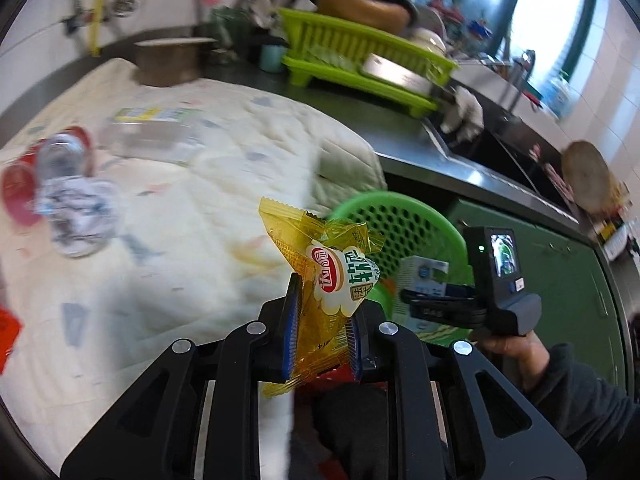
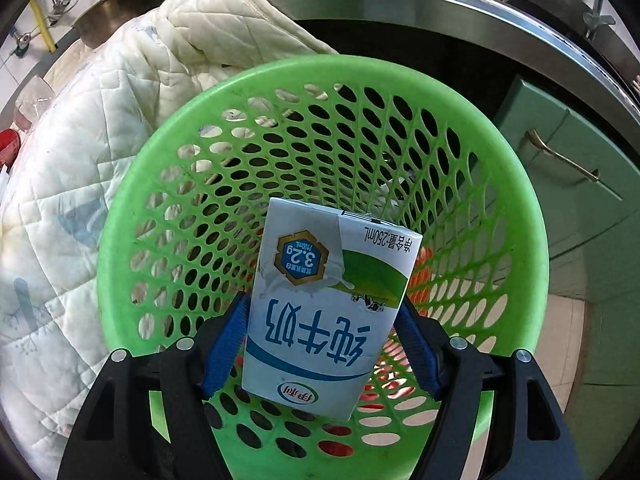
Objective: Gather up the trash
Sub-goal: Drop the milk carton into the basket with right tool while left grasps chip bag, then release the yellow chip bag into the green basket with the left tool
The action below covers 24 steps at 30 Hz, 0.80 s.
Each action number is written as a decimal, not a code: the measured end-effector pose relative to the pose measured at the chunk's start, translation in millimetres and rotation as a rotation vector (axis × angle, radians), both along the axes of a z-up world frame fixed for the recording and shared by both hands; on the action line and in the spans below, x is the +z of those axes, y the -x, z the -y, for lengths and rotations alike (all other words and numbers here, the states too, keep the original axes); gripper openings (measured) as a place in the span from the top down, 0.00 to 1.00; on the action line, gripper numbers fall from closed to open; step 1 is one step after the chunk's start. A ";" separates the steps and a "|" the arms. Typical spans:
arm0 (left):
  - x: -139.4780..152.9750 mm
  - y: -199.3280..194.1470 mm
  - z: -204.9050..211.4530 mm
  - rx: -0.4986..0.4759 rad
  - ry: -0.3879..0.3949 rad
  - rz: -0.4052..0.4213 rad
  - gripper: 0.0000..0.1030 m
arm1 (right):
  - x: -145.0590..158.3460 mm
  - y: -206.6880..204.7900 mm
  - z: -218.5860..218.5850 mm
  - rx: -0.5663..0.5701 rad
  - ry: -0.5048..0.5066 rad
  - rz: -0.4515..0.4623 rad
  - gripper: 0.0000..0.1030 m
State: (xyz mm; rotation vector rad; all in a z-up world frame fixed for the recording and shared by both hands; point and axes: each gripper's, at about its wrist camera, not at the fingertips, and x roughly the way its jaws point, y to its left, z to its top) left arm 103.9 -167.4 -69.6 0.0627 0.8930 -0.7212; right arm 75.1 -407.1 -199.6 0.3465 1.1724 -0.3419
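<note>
My left gripper (image 1: 322,320) is shut on a crumpled yellow snack wrapper (image 1: 320,264), held above the quilted cloth's edge, left of the green mesh basket (image 1: 432,216). My right gripper (image 2: 320,332) is shut on a white and blue milk carton (image 2: 328,300), held over the open mouth of the green basket (image 2: 200,128). The right gripper with the carton also shows in the left wrist view (image 1: 424,300). A clear plastic bottle (image 1: 152,140), a crumpled paper (image 1: 76,208) and red cups (image 1: 20,196) lie on the cloth.
A white quilted cloth (image 1: 200,208) covers the table. A lime dish rack (image 1: 360,60) with pots stands on the steel counter (image 1: 400,136). Green cabinet doors (image 2: 560,152) stand behind the basket. Something red lies in the basket bottom (image 2: 336,446).
</note>
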 end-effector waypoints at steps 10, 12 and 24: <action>-29.5 3.4 80.3 -0.122 -0.032 -0.052 0.81 | 28.7 39.6 25.5 -0.030 -0.004 0.117 0.22; -35.8 3.4 94.0 -0.139 -0.045 -0.057 0.80 | 42.4 52.7 27.5 -0.031 0.013 0.148 0.21; -56.4 6.4 143.4 -0.205 -0.071 -0.073 0.43 | 103.0 116.8 23.6 -0.071 0.084 0.310 0.19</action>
